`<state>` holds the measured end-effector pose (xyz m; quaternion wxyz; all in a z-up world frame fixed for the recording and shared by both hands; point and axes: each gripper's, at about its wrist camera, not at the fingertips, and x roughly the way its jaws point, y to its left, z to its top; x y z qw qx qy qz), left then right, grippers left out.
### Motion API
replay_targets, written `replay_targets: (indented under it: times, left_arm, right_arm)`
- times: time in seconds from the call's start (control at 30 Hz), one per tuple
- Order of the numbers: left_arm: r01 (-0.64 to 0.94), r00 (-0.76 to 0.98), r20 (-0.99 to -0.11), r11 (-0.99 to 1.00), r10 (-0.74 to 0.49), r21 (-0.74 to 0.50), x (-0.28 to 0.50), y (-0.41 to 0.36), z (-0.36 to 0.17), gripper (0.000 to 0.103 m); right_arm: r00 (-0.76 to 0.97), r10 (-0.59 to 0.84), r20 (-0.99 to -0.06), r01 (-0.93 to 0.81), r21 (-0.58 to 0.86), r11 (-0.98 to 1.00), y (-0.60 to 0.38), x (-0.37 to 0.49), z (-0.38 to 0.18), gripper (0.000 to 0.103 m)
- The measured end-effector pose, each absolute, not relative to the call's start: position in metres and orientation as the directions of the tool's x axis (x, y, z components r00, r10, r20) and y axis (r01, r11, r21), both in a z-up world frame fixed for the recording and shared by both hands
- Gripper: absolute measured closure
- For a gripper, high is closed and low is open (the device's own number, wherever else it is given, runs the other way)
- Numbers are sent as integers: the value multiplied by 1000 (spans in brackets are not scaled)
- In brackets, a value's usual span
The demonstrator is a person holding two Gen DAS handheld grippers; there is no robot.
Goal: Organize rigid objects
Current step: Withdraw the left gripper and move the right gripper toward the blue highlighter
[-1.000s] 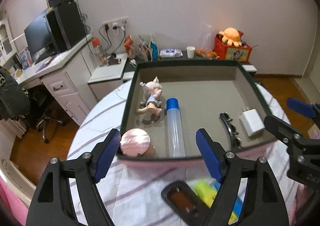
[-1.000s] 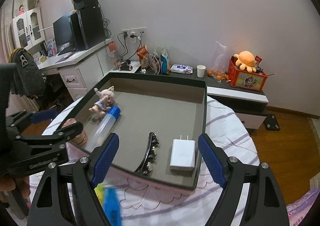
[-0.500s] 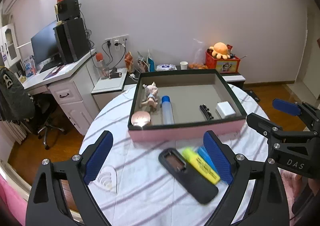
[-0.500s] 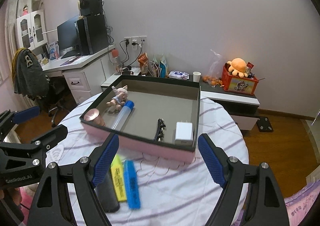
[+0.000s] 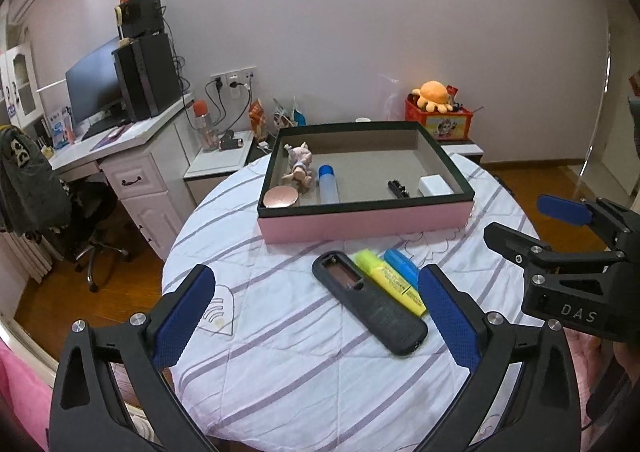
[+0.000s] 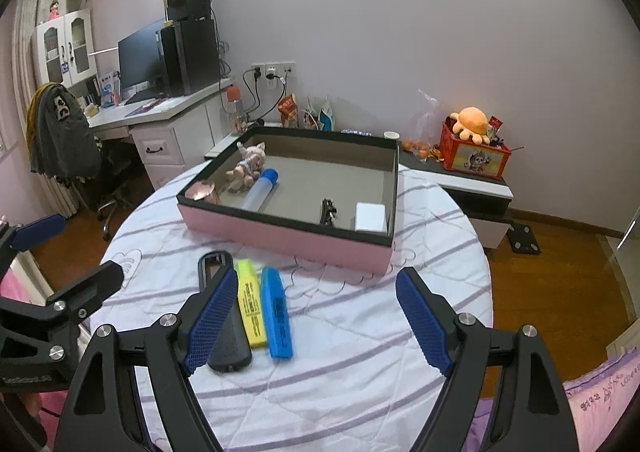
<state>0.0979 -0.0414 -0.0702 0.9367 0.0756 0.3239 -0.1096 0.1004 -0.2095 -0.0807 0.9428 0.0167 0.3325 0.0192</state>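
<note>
We hover over the tabletop (image 5: 280,352) — nothing gripped.
Left gripper (image 5: 316,316) has just been opening, fingers wide and empty; right gripper (image 6: 320,324) wide too — black case (image 5: 370,308), yellow highlighter (image 5: 390,282) and blue highlighter (image 6: 277,312) lie before the pink box (image 5: 364,222).

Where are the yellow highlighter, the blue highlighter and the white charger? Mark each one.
yellow highlighter (image 6: 251,302), right wrist view, middle of its label.
blue highlighter (image 6: 277,312), right wrist view, mid-body.
white charger (image 6: 371,217), right wrist view, top face.

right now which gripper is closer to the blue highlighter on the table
Right, though not by much. The right gripper hovers open with the blue highlighter in front of its left finger; the left gripper sits further left, nearer the black case.
</note>
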Motion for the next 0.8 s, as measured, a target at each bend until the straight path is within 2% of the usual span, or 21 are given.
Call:
replay_targets:
  times: [0.8]
  left_arm:
    - [257, 670, -732, 964, -124, 72, 139, -35, -126, 0]
  right_arm:
    - [601, 86, -795, -69, 55, 996, -195, 158, -178, 20]
